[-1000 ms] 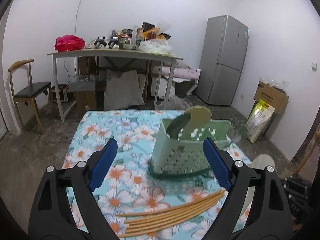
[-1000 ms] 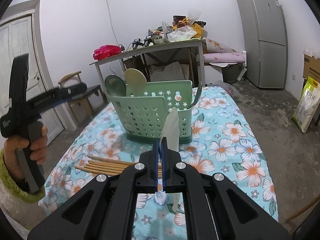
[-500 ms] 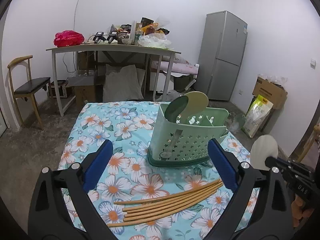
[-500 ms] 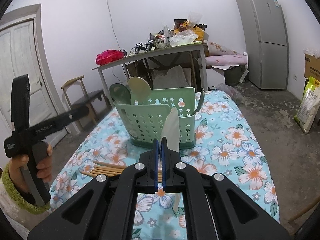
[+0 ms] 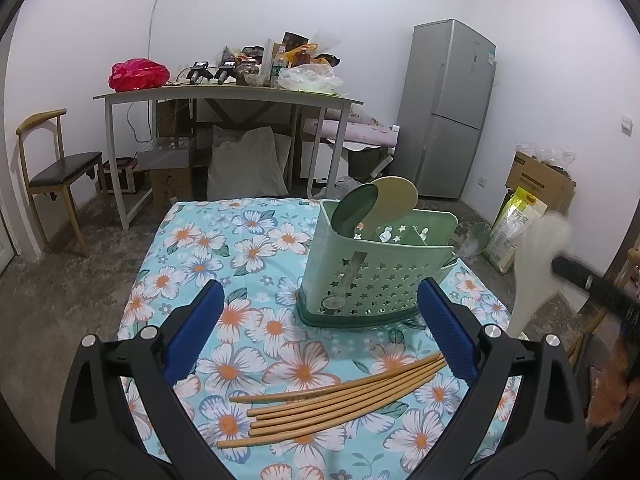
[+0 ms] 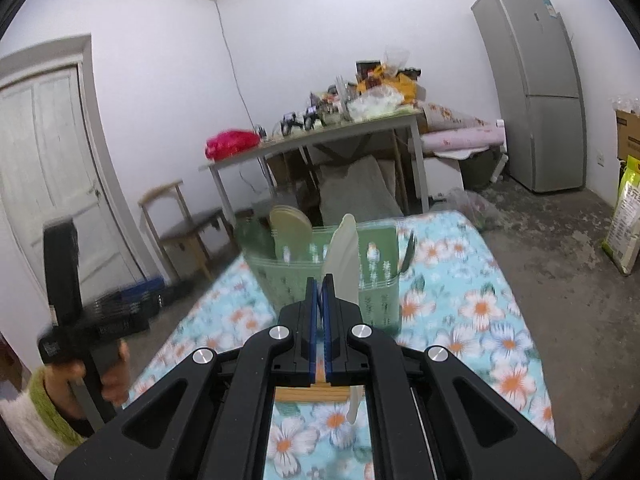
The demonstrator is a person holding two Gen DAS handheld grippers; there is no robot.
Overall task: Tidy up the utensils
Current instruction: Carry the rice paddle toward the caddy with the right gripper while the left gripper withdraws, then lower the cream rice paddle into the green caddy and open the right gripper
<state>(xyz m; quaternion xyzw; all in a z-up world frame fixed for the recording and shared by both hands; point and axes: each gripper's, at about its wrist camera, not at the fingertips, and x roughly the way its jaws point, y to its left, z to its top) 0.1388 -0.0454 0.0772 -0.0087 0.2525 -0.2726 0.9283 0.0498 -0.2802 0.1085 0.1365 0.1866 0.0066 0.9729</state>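
The right gripper (image 6: pixel 320 288) is pinched on the white spoon (image 6: pixel 342 256); if misaligned over the green caddy (image 6: pixel 376 296), its rim may be struck

The left gripper (image 5: pixel 320 332) is spread wide, nothing between

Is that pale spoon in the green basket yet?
Not yet. The pale spoon is pinched in the right claw, held above the cloth, outside the green basket.

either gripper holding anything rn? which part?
Right gripper is shut on the white spoon, clamped on its handle, bowl up. Left gripper is open and holds nothing; the chopsticks lie on the cloth.
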